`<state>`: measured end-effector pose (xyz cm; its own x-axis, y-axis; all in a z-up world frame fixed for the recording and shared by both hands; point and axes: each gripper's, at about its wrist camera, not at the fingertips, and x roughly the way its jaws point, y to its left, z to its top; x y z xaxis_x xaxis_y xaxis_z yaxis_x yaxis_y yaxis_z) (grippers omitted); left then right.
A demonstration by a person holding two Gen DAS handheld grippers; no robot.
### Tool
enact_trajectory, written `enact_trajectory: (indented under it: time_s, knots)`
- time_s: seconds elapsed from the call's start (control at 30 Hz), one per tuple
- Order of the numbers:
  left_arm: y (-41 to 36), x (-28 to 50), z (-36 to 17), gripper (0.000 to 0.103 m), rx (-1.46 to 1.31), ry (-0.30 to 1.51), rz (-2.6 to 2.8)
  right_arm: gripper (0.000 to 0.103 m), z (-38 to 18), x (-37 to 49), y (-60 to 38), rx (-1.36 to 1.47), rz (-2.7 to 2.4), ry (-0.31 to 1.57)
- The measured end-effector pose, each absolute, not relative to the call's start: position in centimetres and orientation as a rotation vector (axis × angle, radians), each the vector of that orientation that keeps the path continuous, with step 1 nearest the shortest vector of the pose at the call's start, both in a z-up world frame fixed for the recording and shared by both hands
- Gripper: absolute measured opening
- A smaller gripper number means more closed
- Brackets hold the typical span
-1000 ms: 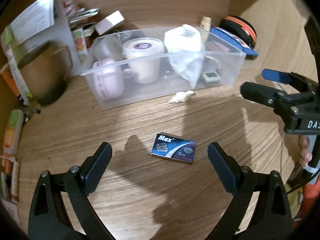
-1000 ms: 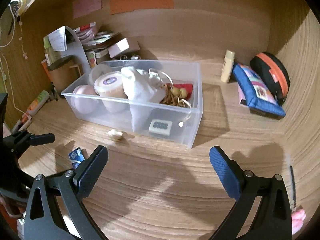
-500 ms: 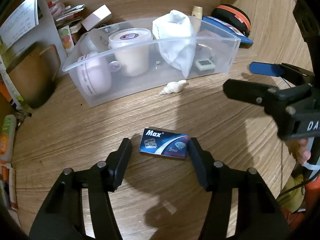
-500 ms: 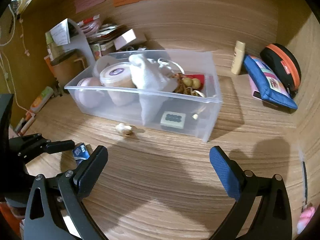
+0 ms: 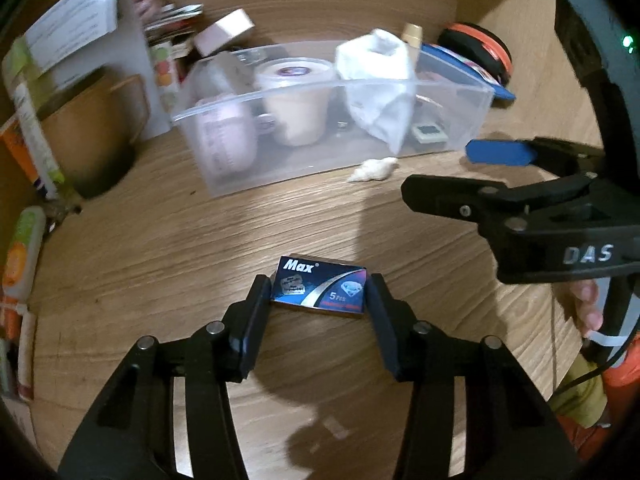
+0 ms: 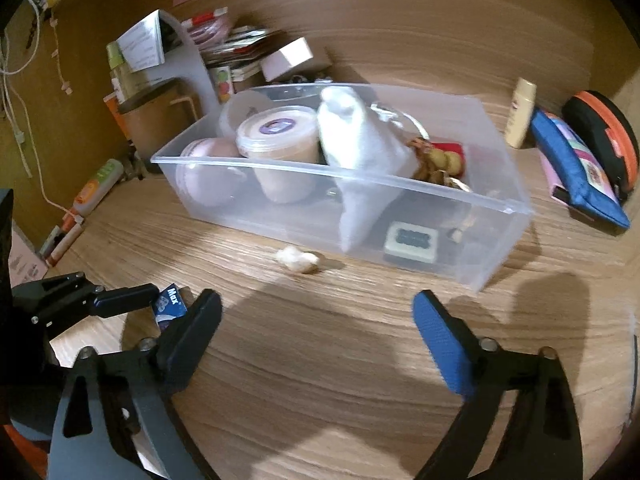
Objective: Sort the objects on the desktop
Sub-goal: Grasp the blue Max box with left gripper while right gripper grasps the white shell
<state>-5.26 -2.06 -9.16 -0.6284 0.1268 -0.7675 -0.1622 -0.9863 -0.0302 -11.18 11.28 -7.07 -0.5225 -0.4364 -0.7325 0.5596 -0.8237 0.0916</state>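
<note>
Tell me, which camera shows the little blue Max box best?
The left wrist view: the box lies face up between the left gripper fingers, label readable. The right wrist view shows only one corner, mostly hidden behind a finger.

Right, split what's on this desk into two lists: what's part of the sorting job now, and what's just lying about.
In the job:
- left gripper, closed on the Max box
- Max box
- clear bin
- seashell in front of the bin
- right gripper, open, empty

Lying about:
- blue pouch
- orange-and-black case
- small bottle
</note>
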Motion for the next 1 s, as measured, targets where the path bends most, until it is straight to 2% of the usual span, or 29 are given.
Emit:
enact_trajectory:
  time_s: [0.27,0.63,0.97,1.0]
  knots:
    - [-5.6,-4.5,-8.5,0.048,-1.246,-0.092,2.807,0.067,-8.3,-12.4,8.9,1.117,-2.268,0.224]
    - [-7.3,-3.9,-8.0,0.048,-1.181,-0.232,2.808,0.062,-9.1,-13.3,6.5,1.160,-2.296,0.266]
    - [-8.4,-3.4,-7.8,0.048,-1.166,-0.274,2.815,0.031,-9.1,-13.5,6.0,1.150,-2.336,0.274]
    - [-8.5,-3.4,-7.8,0.048,-1.166,-0.272,2.816,0.031,-9.1,-13.5,5.9,1.148,-2.334,0.275]
